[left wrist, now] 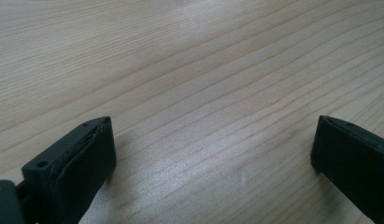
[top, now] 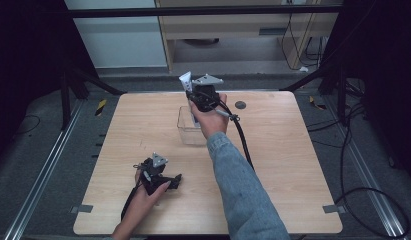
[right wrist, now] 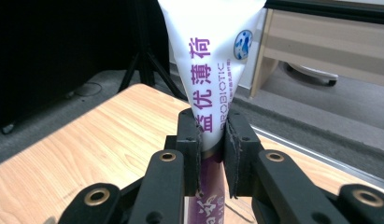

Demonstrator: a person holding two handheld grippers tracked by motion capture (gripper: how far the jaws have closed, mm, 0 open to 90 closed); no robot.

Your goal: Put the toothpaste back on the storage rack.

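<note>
Left gripper [top: 160, 175] low on the table [top: 293, 165], about 7 o'clock from the clear box [top: 185, 131], well apart from it. Its jaws stand wide apart over bare wood in the left gripper view, nothing between them. Clear box sits mid-table, open top. Right gripper [top: 203, 97] held above the box at its 12 o'clock edge, jaws clamped on a white tube [right wrist: 213, 60] with purple print. Tube upright, flat crimped end up, poking out at 11 o'clock of the gripper in the high view [top: 186, 81]. Small dark disc [top: 240, 105] on the table at 3 o'clock of the right gripper.
</note>
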